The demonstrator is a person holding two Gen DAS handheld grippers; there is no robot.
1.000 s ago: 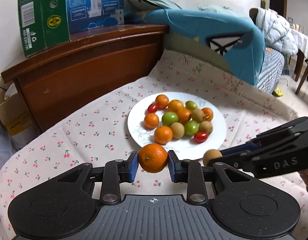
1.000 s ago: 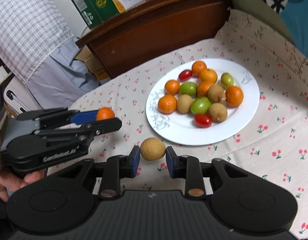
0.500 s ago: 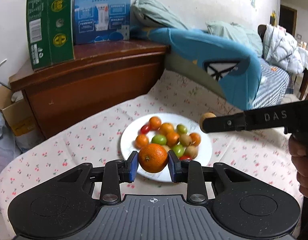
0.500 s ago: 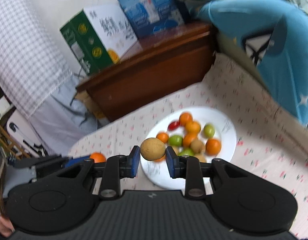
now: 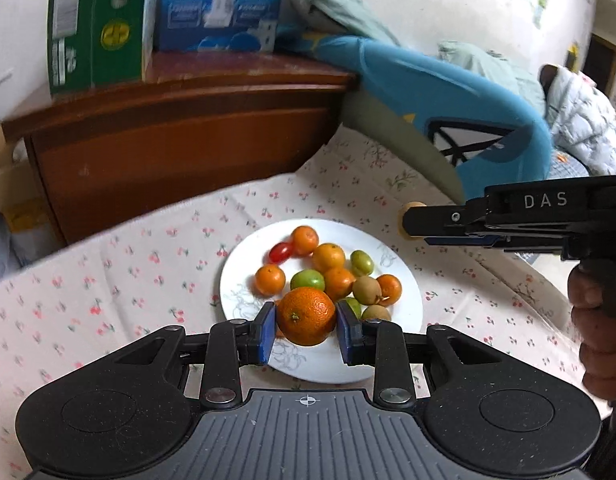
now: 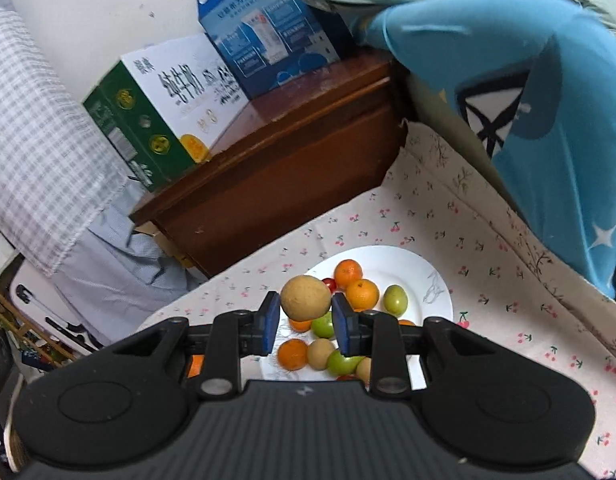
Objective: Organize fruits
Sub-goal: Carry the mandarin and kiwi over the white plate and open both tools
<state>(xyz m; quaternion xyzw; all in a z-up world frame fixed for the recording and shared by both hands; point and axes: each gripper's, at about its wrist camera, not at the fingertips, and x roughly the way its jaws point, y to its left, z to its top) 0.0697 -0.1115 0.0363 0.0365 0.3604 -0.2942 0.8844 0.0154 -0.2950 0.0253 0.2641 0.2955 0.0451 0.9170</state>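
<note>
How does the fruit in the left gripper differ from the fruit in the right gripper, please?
The orange in the left gripper is bright orange with dimpled peel; the longan in the right gripper is tan and smooth. The orange is round, the longan slightly oval. Both are clamped between blue pads, above the plate.

The light is soft and even daylight, without hard shadows; only a faint shade lies under the fruits on the plate (image 5: 404, 280). The white wall (image 5: 448, 4) at the top of the left view is bright, almost washed out. Both views bend strongly at the edges and have dark corners. The boxes (image 5: 95, 20) and the cabinet (image 5: 179, 148) are smeared by motion blur in the left view. The orange (image 5: 306, 315) stays sharp.
</note>
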